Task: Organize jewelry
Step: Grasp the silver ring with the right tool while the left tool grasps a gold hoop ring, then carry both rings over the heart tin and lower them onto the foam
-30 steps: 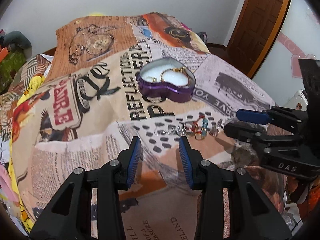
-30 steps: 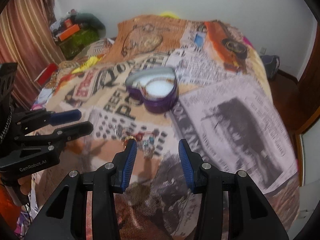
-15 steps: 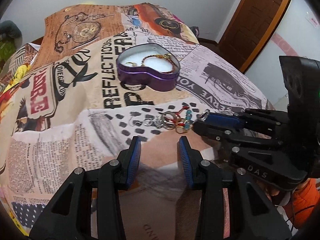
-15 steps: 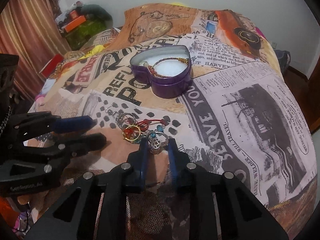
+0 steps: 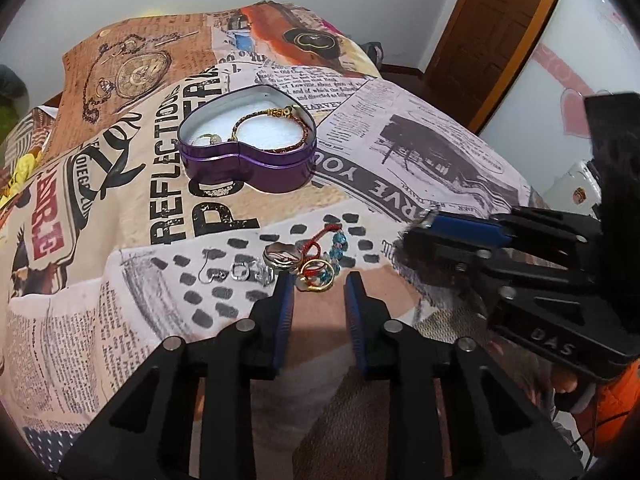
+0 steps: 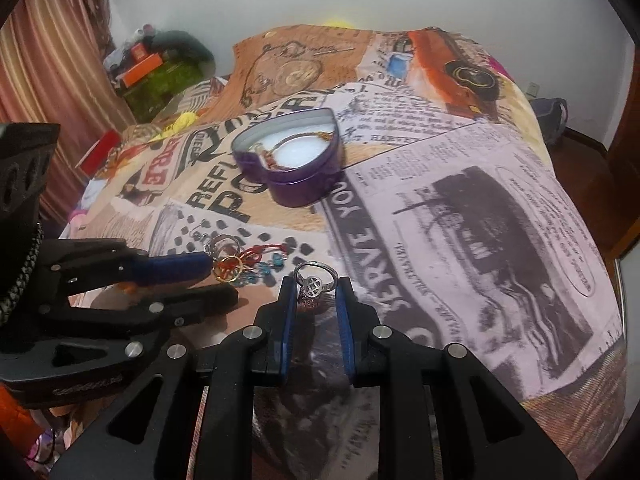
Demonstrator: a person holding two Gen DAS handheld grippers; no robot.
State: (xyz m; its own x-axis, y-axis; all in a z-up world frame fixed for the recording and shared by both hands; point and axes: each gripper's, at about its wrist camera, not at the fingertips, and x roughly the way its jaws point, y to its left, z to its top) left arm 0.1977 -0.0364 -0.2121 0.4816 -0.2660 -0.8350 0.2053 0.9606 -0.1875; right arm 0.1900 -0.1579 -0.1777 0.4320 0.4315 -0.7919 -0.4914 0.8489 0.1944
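**Silver ring between the right fingers, tin waiting behind**

The right gripper [image 6: 316,286] is pinching a silver ring [image 6: 314,279] with a round lattice face — the band is standing up between the two blue-padded fingertips, lifted just off the printed bedspread [image 6: 460,220]. The left gripper [image 5: 316,284] is hovering with its fingers spread, nothing between them, its tips just short of the loose pile. That pile is lying on the dotted patch of the cloth: a gold ring [image 5: 316,276] tangled with a red cord and blue beads [image 5: 334,246], a wide silver ring [image 5: 282,258] touching it, and a small clear earring [image 5: 240,272] to the side. Farther back, the purple heart-shaped tin [image 5: 248,160] is sitting open on the bedspread — a gold-and-red bracelet [image 5: 280,120] is curling on its white lining. A wooden door [image 5: 492,24] is standing beyond the bed.
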